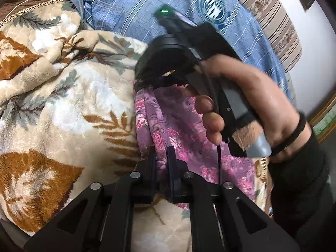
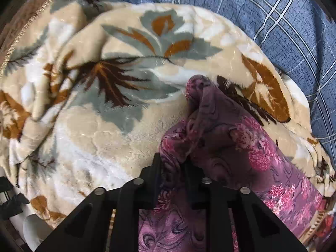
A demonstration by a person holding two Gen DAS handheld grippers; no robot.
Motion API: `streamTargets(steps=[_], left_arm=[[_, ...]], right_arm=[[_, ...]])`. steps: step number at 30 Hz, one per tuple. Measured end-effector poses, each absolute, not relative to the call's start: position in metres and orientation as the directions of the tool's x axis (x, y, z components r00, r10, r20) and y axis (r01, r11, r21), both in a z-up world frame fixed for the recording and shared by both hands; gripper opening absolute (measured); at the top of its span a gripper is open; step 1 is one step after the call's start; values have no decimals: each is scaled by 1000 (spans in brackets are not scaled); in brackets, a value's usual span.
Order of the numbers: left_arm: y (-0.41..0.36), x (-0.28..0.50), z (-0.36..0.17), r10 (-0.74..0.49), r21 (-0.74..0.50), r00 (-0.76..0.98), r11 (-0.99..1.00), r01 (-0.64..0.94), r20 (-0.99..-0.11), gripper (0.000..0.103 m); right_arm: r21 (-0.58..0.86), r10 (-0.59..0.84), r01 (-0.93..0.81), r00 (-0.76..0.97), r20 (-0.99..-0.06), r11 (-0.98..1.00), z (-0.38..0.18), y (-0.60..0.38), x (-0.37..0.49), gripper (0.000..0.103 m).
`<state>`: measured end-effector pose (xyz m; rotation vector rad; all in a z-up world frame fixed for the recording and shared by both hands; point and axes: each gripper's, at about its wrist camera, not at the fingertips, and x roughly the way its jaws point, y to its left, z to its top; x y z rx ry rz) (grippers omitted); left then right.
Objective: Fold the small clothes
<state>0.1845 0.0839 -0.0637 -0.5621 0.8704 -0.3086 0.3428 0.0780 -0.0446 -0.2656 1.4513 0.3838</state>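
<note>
Both grippers pinch the purple floral garment [image 2: 241, 147], which lies on the leaf-patterned blanket [image 2: 94, 126]. The left gripper [image 1: 162, 157] is nearly closed on one edge; the right gripper [image 2: 172, 166], pointing down, grips a bunched fold. The cloth's length runs away from the left fingers toward the right hand [image 1: 252, 96].

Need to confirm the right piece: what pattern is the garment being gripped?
Purple garment with pink floral print, clearest in the right wrist view.

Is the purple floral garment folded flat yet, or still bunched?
Still bunched: the purple floral garment rises in loose creases off the blanket, pinched by the left gripper and the right gripper.
</note>
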Motion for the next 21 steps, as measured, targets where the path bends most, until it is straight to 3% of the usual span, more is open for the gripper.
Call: streamTargets(steps=[3, 6, 8, 10, 16, 21], left_arm=[[82, 176, -51, -501, -597, 644, 798, 84, -578, 7], [64, 160, -33, -449, -492, 678, 858, 147, -581, 7], [53, 155, -22, -476, -484, 664, 854, 193, -577, 6], [43, 149, -7, -501, -486, 655, 844, 227, -565, 6], [-31, 109, 51, -505, -310, 669, 863, 399, -545, 2], [-101, 98, 64, -512, -189, 648, 843, 503, -564, 2]], right_arm=[[168, 229, -373, 126, -965, 913, -11, 47, 340, 14], [268, 341, -347, 172, -924, 899, 26, 6, 332, 14], [342, 417, -325, 198, -887, 882, 53, -29, 324, 14], [385, 461, -314, 222, -859, 868, 72, -56, 319, 14], [518, 592, -292, 307, -745, 804, 113, -147, 289, 14], [580, 627, -243, 365, -688, 777, 119, -218, 272, 14]])
